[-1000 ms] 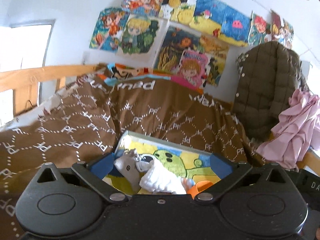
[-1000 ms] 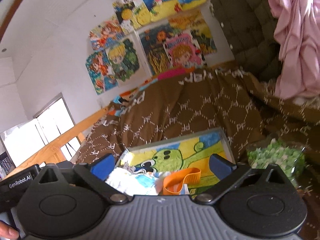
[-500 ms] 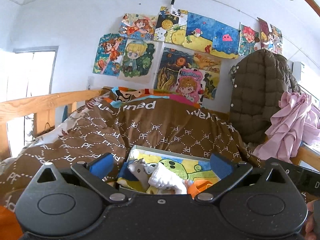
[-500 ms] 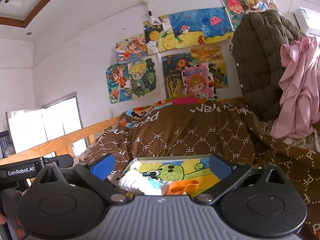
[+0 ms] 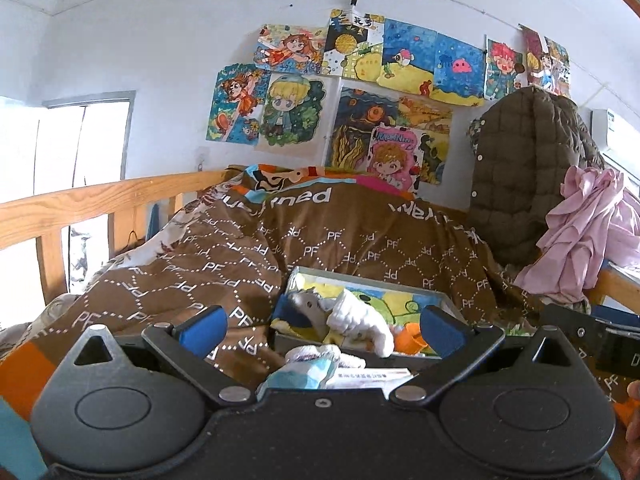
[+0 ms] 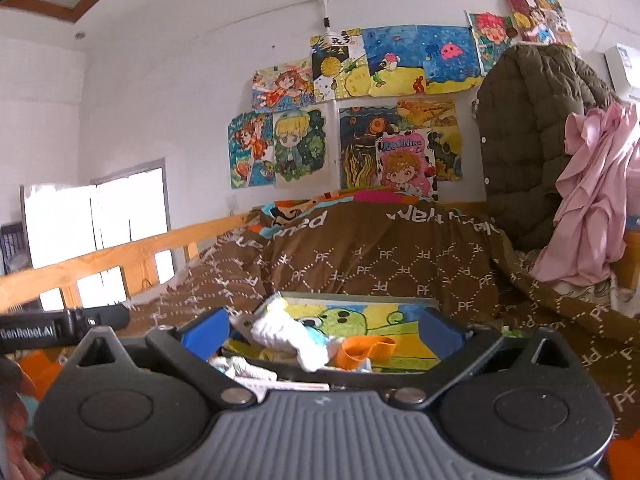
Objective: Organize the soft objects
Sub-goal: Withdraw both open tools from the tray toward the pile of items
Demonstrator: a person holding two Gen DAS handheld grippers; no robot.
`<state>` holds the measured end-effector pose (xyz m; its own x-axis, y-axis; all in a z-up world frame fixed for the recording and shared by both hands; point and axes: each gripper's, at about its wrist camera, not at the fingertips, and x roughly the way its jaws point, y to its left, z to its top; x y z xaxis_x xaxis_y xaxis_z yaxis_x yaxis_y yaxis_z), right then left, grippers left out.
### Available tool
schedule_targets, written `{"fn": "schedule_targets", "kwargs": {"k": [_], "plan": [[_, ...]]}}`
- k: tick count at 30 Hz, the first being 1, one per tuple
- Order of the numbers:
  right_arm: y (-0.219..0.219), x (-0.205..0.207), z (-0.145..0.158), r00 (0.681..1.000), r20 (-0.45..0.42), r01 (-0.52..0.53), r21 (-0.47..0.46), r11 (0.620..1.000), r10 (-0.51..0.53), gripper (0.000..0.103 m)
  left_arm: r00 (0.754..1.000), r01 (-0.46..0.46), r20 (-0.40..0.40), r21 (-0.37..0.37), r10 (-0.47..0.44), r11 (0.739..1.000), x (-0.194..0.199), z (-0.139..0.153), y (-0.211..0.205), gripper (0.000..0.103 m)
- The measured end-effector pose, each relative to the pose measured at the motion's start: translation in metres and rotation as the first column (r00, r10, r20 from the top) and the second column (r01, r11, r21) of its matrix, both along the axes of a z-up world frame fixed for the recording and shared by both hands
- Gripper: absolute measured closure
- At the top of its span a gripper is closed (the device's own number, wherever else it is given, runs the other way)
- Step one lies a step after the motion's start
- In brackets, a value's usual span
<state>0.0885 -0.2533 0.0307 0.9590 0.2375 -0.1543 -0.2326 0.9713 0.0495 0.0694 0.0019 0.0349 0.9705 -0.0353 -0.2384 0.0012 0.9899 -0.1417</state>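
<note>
Here, both tools are held low over the bed [image 5: 328,240], looking toward the wall. The left hand-held gripper [image 5: 320,322] has its blue-padded fingers spread wide with nothing between them, and the right hand-held gripper [image 6: 322,324] stands the same way — open and empty.

The soft things sit in a shallow box [image 5: 400,286] with a cartoon-printed bottom, resting on the brown quilt near the foot edge of the bed. It lies straight ahead of both grippers and slightly below. In it a white plush toy [image 5: 360,318] lies on its side, its long axis slanting from upper left to lower right across the left gripper's view, touching a grey plush piece [image 5: 306,304] at its upper end. An orange loop [image 6: 366,350], strap-like and stiff-looking, lies just beside the plush at its right. Nearer the camera, outside the box's front wall, is a crumpled white-and-pale-blue bundle [image 5: 308,364] that I judge to be cloth.

The left gripper looks nearer the plush, which falls almost between its fingers; closing across the short width seems simplest. Fleecy, limp material should give under the pads.
</note>
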Motion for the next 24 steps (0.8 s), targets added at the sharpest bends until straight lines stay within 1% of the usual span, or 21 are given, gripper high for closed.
{"fn": "schedule_targets", "kwargs": {"k": [6, 10, 13, 16, 20, 23, 24], "plan": [[0.008, -0.008, -0.003, 1.000, -0.009, 0.004, -0.049, 0.999, -0.004, 0.000, 0.999, -0.008, -0.048, 0.063, 0.011, 0.998, -0.006, -0.003, -0.002, 0.001], [0.012, -0.010, -0.006, 1.000, -0.022, -0.004, -0.070, 0.998, 0.002, 0.000, 0.997, -0.012, -0.069, 0.083, 0.017, 0.996, -0.008, -0.002, -0.001, 0.001], [0.014, -0.008, -0.009, 0.999, -0.036, -0.008, -0.085, 0.996, 0.005, 0.000, 0.995, -0.010, -0.100, 0.101, 0.021, 0.995, -0.007, -0.004, -0.001, 0.001], [0.015, -0.004, -0.011, 0.998, -0.058, -0.003, -0.093, 0.996, -0.002, 0.000, 0.990, -0.015, -0.138, 0.121, 0.032, 0.993, -0.003, -0.006, -0.002, 0.001], [0.014, 0.000, -0.015, 0.996, -0.090, -0.001, -0.099, 0.995, -0.007, 0.000, 0.981, -0.012, -0.190, 0.112, 0.033, 0.994, 0.004, -0.008, 0.001, 0.001], [0.015, 0.003, -0.018, 0.993, -0.117, -0.013, -0.109, 0.994, 0.000, 0.000, 0.970, 0.011, -0.244, 0.119, 0.018, 0.993, 0.012, -0.012, 0.001, 0.001], [0.016, 0.004, -0.019, 0.992, -0.125, -0.023, -0.118, 0.993, 0.008, 0.000, 0.963, 0.035, -0.269, 0.130, 0.002, 0.991, 0.015, -0.013, 0.000, 0.001]]}}
